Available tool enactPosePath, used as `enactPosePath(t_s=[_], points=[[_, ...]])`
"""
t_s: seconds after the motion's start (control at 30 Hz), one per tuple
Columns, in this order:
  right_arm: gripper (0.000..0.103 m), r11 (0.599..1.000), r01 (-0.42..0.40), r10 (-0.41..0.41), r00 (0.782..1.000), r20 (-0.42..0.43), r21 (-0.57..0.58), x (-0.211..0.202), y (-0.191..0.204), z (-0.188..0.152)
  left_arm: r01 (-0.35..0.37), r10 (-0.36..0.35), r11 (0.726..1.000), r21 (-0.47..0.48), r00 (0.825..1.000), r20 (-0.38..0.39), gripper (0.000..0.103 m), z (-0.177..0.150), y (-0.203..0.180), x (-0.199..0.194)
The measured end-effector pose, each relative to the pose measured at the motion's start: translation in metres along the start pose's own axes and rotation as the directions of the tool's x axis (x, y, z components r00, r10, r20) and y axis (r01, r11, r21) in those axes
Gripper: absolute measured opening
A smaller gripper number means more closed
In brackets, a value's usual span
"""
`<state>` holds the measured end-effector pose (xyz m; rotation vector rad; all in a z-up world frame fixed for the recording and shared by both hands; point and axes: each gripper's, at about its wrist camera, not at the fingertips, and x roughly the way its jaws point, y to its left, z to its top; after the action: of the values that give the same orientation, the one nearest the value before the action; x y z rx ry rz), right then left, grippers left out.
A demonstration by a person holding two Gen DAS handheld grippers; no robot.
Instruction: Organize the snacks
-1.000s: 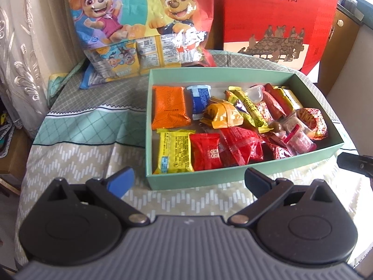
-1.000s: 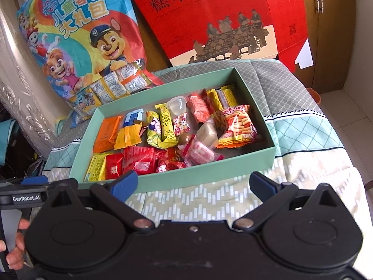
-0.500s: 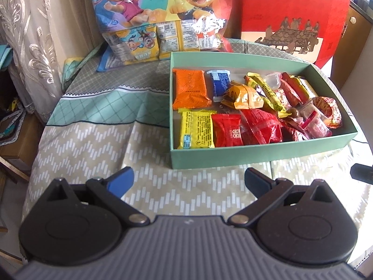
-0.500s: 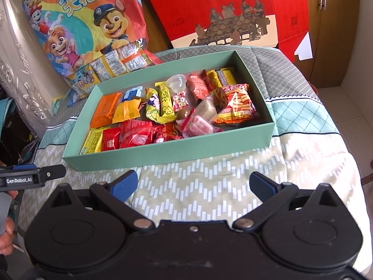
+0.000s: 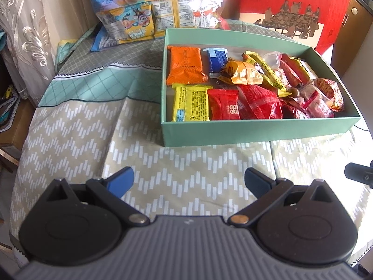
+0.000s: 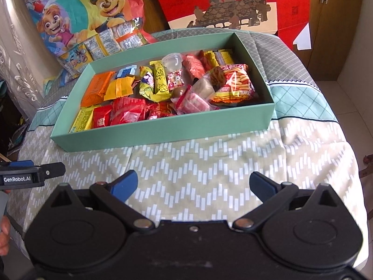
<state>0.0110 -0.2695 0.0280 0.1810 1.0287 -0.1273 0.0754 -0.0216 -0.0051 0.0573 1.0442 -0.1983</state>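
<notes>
1. My left gripper (image 5: 188, 179) hangs with its jaws spread wide and nothing between them, above the chevron-patterned tablecloth (image 5: 70, 144), near of the box.
2. My right gripper (image 6: 193, 183) is likewise splayed apart and carries nothing, over the same cloth; in its view the left gripper's body, lettered GenRobot.AI, juts in from the left edge, with a bit of a hand (image 6: 4, 235) below it.
3. The mint-green box (image 5: 256, 130) sits on the cloth just beyond both grippers, apart from them, lidless and filled with snacks.
4. In the box's near left corner lies a yellow packet (image 5: 190, 103), with a small red packet (image 5: 225, 105) touching its right side and a larger crinkled red wrapper (image 5: 258, 102) next along.
5. Far of the yellow one lies an orange packet (image 5: 185, 65), then a blue-and-white packet (image 5: 216, 59) and an amber wrapper (image 5: 242, 72) to its right.
6. Toward the right end I see a clear jelly cup (image 6: 173, 61), a long yellow bar (image 6: 160, 79) and a bag of stick biscuits (image 6: 235, 82), partly piled on each other.
7. Behind the box, a cartoon-puppy snack bag (image 6: 77, 18) leans at far left and a red gift box (image 6: 233, 2) stands at far right.
8. A wooden cabinet (image 6: 335, 35) is at the right edge.
</notes>
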Motion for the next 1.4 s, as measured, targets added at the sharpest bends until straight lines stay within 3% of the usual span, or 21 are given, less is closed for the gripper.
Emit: enactPosePath(t_s=[1.1,1.4], points=[[0.103,1.0,0.026,-0.026,0.998,-0.051,-0.006,0.017,-0.001,0.007,0.007,-0.008,0.999,-0.033,1.0,-0.024,0.103,0.002,0.009,0.012],[0.103,1.0,0.025,-0.026,0.998,-0.052,-0.005,0.017,-0.001,0.006,0.019,-0.019,1.0,-0.003,1.0,0.0,0.103,0.002,0.0,0.006]])
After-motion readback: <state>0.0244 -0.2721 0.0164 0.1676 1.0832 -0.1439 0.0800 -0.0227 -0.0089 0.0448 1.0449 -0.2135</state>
